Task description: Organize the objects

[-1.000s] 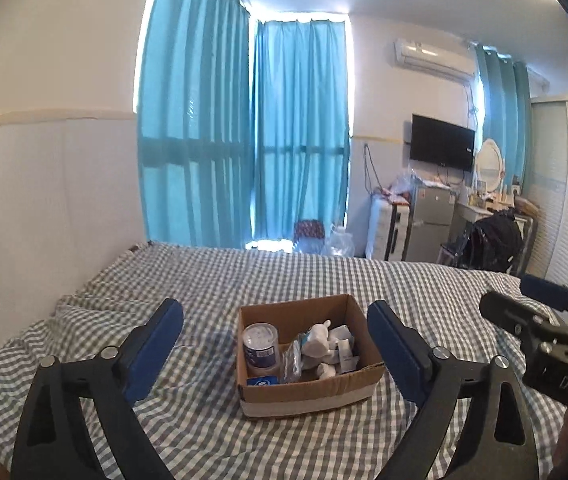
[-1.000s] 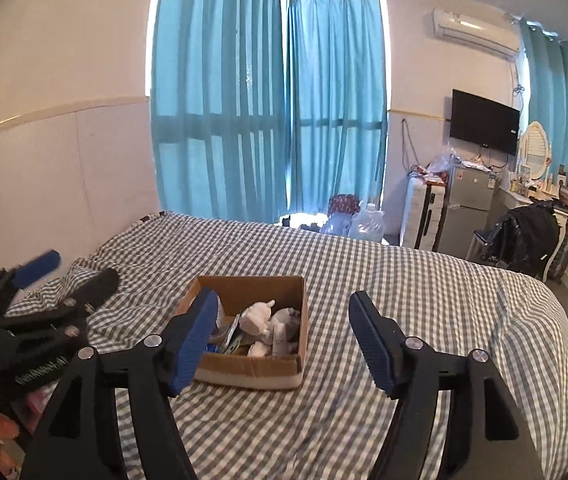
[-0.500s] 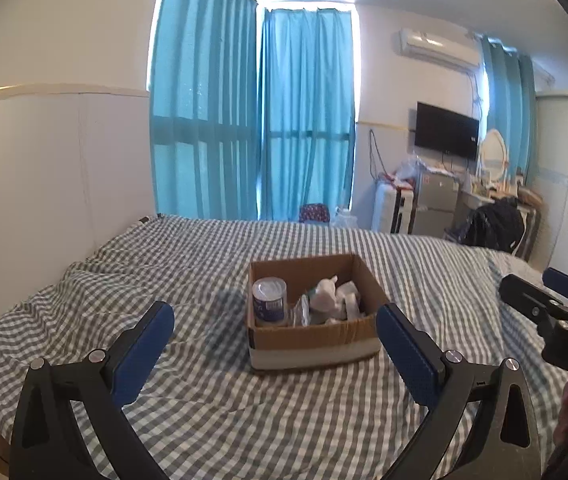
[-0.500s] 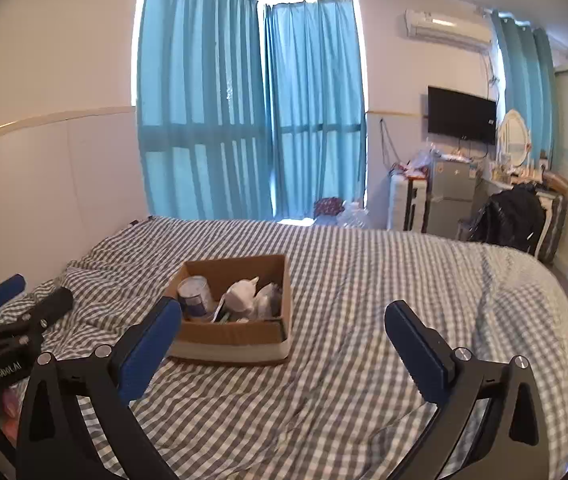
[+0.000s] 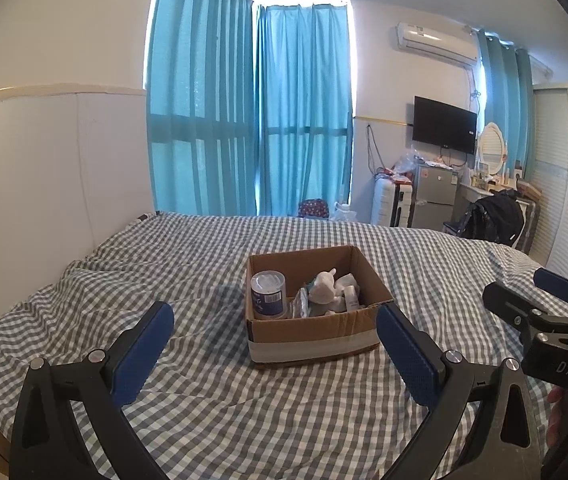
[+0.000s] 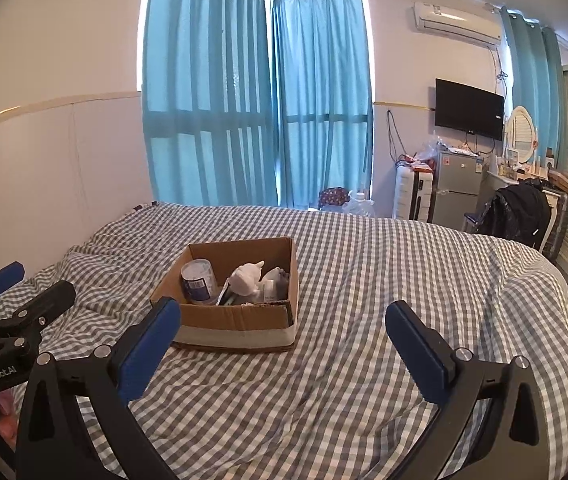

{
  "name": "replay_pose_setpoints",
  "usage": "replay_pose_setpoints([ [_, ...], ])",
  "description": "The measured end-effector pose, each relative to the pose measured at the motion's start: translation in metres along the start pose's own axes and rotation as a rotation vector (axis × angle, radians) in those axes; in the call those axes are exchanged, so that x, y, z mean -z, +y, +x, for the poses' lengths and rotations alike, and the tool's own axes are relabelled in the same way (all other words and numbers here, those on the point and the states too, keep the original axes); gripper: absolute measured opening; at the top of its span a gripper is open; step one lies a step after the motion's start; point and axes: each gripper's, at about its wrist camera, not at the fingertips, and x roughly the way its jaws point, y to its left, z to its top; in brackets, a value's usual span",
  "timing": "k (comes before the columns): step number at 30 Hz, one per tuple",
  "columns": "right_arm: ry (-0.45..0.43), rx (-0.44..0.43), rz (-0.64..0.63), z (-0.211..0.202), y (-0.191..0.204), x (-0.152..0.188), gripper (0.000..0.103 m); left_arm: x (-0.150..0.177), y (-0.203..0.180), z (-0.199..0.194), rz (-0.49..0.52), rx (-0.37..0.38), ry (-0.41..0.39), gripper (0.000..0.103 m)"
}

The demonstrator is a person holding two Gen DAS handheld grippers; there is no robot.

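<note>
An open cardboard box [image 5: 312, 338] stands on the checked bed; it also shows in the right wrist view [image 6: 236, 320]. Inside are a blue-labelled can [image 5: 269, 294], a white plush toy [image 5: 324, 290] and several small bottles and packets. The can [image 6: 199, 281] and the toy [image 6: 247, 278] show in the right wrist view too. My left gripper [image 5: 274, 344] is open and empty, in front of the box. My right gripper [image 6: 282, 340] is open and empty, right of the box. Each gripper shows at the edge of the other's view.
The grey-and-white checked bedspread [image 5: 244, 408] covers the bed. A white wall panel [image 5: 44, 184] runs along the left. Blue curtains [image 5: 252, 128], a small fridge [image 6: 454, 188], a suitcase [image 6: 412, 194] and a chair with a black bag [image 6: 520, 210] stand beyond the bed.
Both grippers have pulled back and up from the box and opened wider. The box now looks farther away and lies fully between the left fingers.
</note>
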Motion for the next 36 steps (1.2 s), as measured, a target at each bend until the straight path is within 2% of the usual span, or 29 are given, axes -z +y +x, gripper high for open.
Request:
replay_pose_setpoints([
  [36, 0.017, 0.004, -0.005, 0.0017, 0.0101, 0.0054, 0.103, 0.001, 0.0012, -0.0072, -0.004, -0.02, 0.007, 0.103],
])
